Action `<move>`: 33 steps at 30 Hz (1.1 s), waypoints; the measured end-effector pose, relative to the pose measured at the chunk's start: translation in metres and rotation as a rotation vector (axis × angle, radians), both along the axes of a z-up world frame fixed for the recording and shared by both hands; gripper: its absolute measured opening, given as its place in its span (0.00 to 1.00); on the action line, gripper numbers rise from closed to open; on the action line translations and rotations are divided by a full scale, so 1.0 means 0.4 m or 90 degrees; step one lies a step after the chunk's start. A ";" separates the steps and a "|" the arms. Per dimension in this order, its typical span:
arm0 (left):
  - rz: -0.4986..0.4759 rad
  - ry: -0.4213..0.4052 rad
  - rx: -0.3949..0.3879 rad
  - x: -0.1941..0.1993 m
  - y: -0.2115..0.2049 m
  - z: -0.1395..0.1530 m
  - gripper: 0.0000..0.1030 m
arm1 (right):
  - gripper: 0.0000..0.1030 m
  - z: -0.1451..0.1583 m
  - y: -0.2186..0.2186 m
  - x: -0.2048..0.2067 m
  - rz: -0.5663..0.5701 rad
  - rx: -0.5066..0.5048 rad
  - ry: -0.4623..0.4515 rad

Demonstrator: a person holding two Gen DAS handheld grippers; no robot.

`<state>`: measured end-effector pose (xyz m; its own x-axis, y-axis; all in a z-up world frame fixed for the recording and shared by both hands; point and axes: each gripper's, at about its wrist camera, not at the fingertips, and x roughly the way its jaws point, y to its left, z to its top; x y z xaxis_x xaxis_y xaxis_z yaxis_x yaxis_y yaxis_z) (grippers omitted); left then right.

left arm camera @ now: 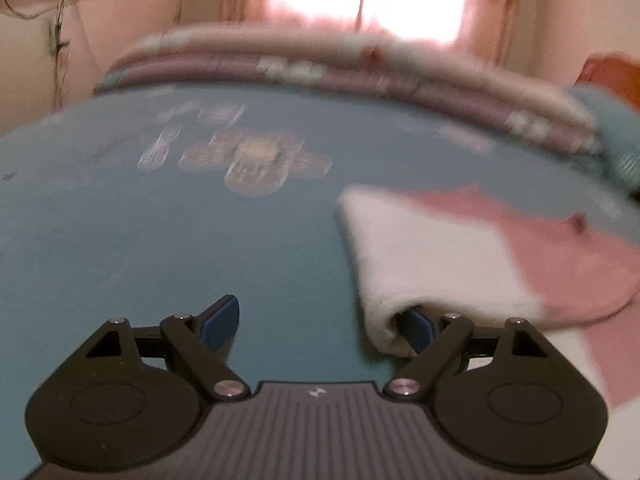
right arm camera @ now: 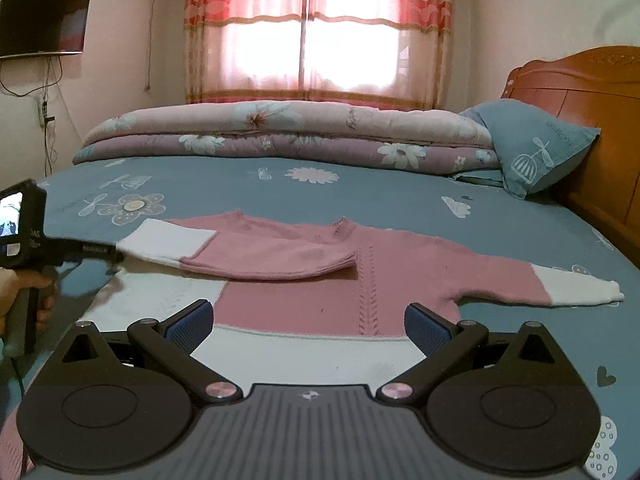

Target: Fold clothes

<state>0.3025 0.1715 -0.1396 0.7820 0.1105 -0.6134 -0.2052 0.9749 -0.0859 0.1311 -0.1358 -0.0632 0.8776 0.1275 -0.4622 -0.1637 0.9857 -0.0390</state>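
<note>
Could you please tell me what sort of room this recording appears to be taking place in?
Most likely a home bedroom: a bed with a wooden headboard, a folded floral quilt beside a blue pillow, and a curtained window.

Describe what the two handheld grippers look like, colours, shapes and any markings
Both match: the right gripper and left gripper have black linkage arms on round black housings, silver pivot pins, a grey ribbed centre plate with a small white emblem, and blue textured pads. Seen from the right wrist view, the left unit is a black pistol-grip body with white lettering, a small lit screen and a dark cable.
</note>
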 end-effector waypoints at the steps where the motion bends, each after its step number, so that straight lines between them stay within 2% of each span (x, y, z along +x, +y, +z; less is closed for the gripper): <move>1: 0.000 -0.001 0.004 -0.003 0.002 -0.001 0.86 | 1.00 0.004 0.005 0.009 0.003 -0.002 0.002; 6: -0.003 -0.001 0.014 -0.007 0.003 -0.004 0.87 | 1.00 0.034 0.030 0.102 0.040 0.016 0.007; 9: -0.004 -0.001 0.011 -0.011 0.005 -0.002 0.88 | 1.00 0.037 0.040 0.207 0.050 0.063 0.041; 12: -0.007 -0.002 0.012 -0.010 0.007 -0.001 0.88 | 0.98 0.015 0.009 0.347 0.003 0.174 0.121; 16: -0.008 -0.005 0.001 -0.011 0.012 0.004 0.88 | 0.94 -0.067 -0.061 0.523 -0.061 0.360 0.264; 17: -0.009 -0.007 -0.006 -0.014 0.014 0.008 0.88 | 0.89 -0.089 -0.073 0.550 -0.075 0.384 0.283; 19: -0.015 -0.015 -0.007 -0.019 0.014 0.010 0.88 | 0.85 -0.129 -0.090 0.586 -0.105 0.410 0.303; 21: -0.025 -0.020 0.002 -0.018 0.011 0.005 0.88 | 0.80 -0.161 -0.088 0.605 -0.121 0.408 0.309; 24: -0.025 -0.026 -0.008 -0.018 0.019 0.001 0.88 | 0.75 -0.192 -0.085 0.615 -0.139 0.411 0.283; 25: -0.026 -0.026 -0.010 -0.019 0.020 0.001 0.88 | 0.62 -0.197 -0.079 0.616 -0.143 0.403 0.274; 26: -0.028 -0.026 -0.012 -0.020 0.021 0.002 0.88 | 0.45 -0.199 -0.070 0.618 -0.144 0.390 0.270; 27: -0.030 -0.026 -0.011 -0.021 0.022 0.002 0.88 | 0.35 -0.198 -0.065 0.620 -0.137 0.385 0.269; 28: -0.032 -0.026 -0.011 -0.021 0.022 0.001 0.88 | 0.11 -0.198 -0.062 0.623 -0.127 0.384 0.268; 33: -0.030 -0.026 -0.013 -0.021 0.019 0.000 0.90 | 0.08 -0.158 -0.068 0.622 -0.103 0.385 0.234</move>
<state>0.2940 0.1790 -0.1395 0.8100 0.0609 -0.5833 -0.1558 0.9812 -0.1139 0.3799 -0.1632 -0.1263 0.7088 0.3355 -0.6205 0.0886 0.8303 0.5502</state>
